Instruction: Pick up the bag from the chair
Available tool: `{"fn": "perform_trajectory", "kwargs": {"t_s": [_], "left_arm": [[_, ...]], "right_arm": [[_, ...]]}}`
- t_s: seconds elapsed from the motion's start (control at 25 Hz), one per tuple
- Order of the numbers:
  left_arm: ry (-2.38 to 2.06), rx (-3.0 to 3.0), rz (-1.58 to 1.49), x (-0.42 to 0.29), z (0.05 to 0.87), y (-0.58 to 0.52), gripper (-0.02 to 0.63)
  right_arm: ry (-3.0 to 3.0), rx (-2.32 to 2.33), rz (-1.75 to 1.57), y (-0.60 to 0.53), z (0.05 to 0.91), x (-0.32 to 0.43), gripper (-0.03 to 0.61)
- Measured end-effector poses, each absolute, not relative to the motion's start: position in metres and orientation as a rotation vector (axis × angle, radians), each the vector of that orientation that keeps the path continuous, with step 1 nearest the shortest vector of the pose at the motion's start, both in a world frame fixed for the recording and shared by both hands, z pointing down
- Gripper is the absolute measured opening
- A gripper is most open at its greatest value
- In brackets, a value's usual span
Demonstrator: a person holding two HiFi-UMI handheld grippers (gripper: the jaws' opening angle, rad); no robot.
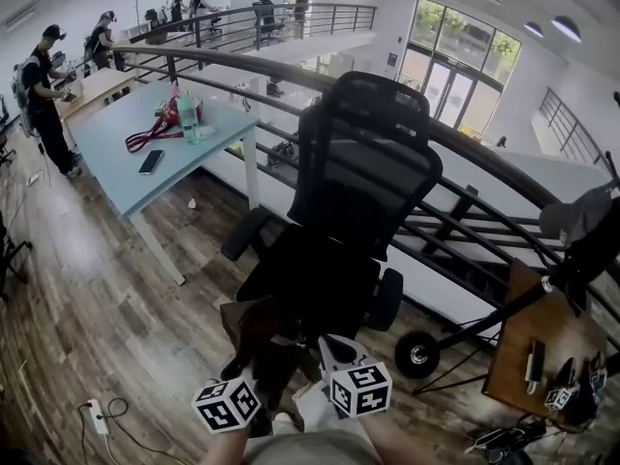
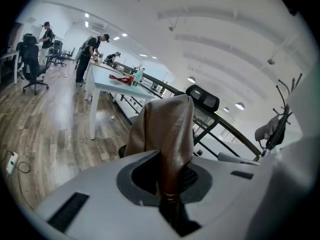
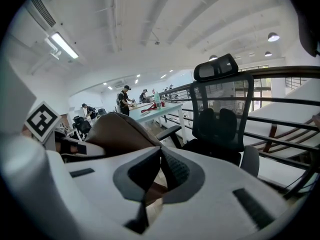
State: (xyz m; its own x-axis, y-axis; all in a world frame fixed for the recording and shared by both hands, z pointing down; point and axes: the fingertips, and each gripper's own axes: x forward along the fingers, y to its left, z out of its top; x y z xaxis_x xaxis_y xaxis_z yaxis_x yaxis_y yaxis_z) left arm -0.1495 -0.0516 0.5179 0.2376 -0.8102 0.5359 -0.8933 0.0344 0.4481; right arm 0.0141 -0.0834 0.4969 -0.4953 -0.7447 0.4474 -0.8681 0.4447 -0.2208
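Note:
A brown leather bag (image 1: 256, 329) hangs just in front of the black mesh office chair (image 1: 360, 187), clear of its seat, low in the head view. My left gripper (image 1: 242, 381) is shut on a fold of the bag (image 2: 167, 134), which rises straight up from its jaws. My right gripper (image 1: 334, 349) is beside it on the right. Its jaws are closed at the bag's (image 3: 116, 133) right edge, and a brown strip shows in the gap behind the tips. The chair (image 3: 222, 119) stands straight ahead in the right gripper view.
A pale blue table (image 1: 145, 148) with a phone, a bottle and a red strap stands to the left. A curved black railing (image 1: 484, 153) runs behind the chair. At the right are a wooden side table (image 1: 542, 352) and a coat stand. People stand far off at the left.

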Motion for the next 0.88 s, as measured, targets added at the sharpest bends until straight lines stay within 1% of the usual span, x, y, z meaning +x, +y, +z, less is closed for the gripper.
{"fn": "perform_trajectory", "kwargs": {"t_s": [0.88], "left_arm": [[-1.584,1.811,0.109,-0.1581,0.5062,-0.0551,0.026]], "right_arm": [[-2.339,1.383,0.526,-0.0749,0.5015,0.0120,0.000]]}}
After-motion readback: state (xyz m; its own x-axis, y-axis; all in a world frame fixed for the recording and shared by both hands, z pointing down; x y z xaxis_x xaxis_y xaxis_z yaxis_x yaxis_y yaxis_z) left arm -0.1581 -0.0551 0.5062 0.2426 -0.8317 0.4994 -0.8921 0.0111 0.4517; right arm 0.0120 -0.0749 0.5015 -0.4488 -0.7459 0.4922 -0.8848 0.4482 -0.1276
